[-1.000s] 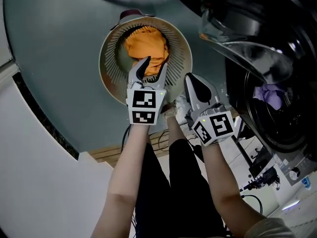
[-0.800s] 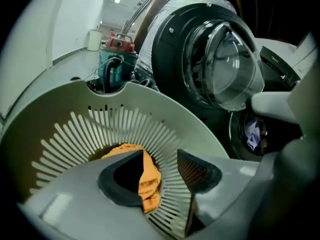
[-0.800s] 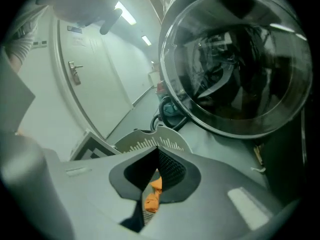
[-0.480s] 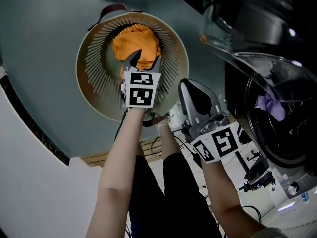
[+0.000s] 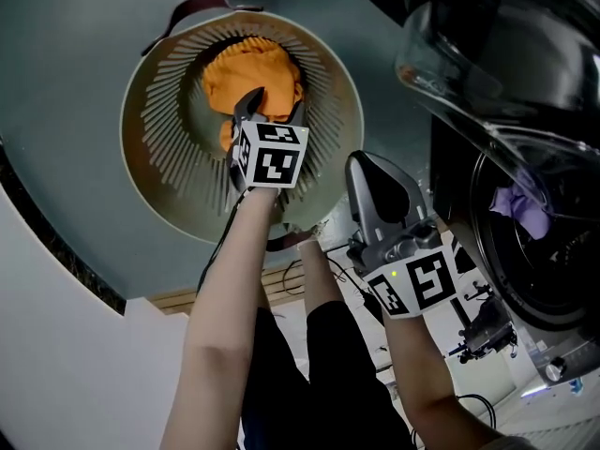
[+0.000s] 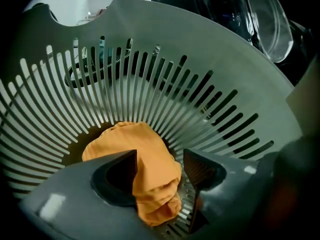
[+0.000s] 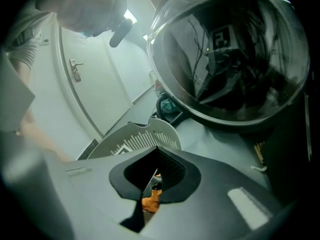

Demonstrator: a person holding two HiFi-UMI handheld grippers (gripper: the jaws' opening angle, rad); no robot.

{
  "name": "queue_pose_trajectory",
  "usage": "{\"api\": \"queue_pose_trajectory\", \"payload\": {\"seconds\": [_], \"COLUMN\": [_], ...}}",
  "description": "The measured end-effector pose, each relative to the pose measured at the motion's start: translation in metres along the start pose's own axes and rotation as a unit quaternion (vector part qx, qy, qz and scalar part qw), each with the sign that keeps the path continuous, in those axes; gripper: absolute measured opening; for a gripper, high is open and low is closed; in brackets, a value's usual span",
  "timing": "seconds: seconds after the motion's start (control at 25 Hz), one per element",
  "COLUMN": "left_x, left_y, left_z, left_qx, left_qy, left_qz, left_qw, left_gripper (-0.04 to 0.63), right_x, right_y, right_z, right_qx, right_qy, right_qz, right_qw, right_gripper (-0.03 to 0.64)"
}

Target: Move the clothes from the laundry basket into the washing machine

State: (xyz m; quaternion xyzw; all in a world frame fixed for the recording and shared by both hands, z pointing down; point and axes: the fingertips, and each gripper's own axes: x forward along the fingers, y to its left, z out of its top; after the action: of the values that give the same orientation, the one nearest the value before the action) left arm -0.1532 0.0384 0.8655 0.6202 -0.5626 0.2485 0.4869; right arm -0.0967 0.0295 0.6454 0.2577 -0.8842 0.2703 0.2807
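A round slatted laundry basket (image 5: pixel 150 186) stands on the grey floor with an orange garment (image 5: pixel 234 68) bunched in its bottom. My left gripper (image 5: pixel 272 111) is inside the basket, open, its jaws either side of the orange garment (image 6: pixel 150 149) without closing on it. In the left gripper view the left gripper (image 6: pixel 160 159) hangs just over the cloth, ringed by the basket wall (image 6: pixel 150 74). My right gripper (image 5: pixel 364 167) is shut and empty, held outside the basket rim near the washing machine drum (image 5: pixel 553 279). A purple garment (image 5: pixel 520 204) lies inside the drum.
The washer's glass door (image 5: pixel 487 54) hangs open at upper right, and its glass door (image 7: pixel 235 54) fills the right gripper view. Cables (image 5: pixel 478 331) lie on the floor by the machine. A white door (image 7: pixel 75 70) stands at the left behind the basket.
My left gripper has reached forward and down into the basket, still open, until its jaws straddle the orange garment. The right gripper has stayed shut beside the rim.
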Motion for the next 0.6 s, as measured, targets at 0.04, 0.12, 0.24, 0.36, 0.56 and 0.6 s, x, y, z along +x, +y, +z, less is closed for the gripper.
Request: {"api": "queue_pose_trajectory", "payload": {"seconds": [0.04, 0.12, 0.24, 0.36, 0.56, 0.6], "left_x": [0.003, 0.008, 0.015, 0.016, 0.006, 0.001], "left_y": [-0.001, -0.002, 0.0, 0.008, 0.02, 0.02], "left_z": [-0.003, -0.01, -0.021, -0.028, -0.025, -0.02], "left_qx": [0.008, 0.019, 0.033, 0.05, 0.05, 0.048], "left_qy": [0.004, 0.011, 0.032, 0.05, 0.057, 0.05], "left_qz": [0.0, 0.0, 0.01, 0.04, 0.051, 0.048], "left_qw": [1.0, 0.9998, 0.9989, 0.9967, 0.9958, 0.9964], "left_gripper": [0.276, 0.276, 0.275, 0.217, 0.034, 0.031], "right_x": [0.001, 0.001, 0.001, 0.001, -0.002, -0.003], "right_y": [-0.001, -0.002, -0.002, -0.004, -0.003, -0.002], "right_z": [0.0, 0.001, 0.004, 0.005, 0.004, 0.005], "right_qx": [0.003, 0.01, 0.011, 0.007, 0.002, 0.002], "right_qy": [-0.002, -0.007, -0.013, -0.016, -0.012, -0.012], "right_qz": [-0.001, -0.002, 0.0, -0.001, -0.006, -0.007], "right_qw": [1.0, 1.0, 1.0, 1.0, 1.0, 1.0], "right_gripper": [0.025, 0.025, 0.025, 0.025, 0.025, 0.025]}}
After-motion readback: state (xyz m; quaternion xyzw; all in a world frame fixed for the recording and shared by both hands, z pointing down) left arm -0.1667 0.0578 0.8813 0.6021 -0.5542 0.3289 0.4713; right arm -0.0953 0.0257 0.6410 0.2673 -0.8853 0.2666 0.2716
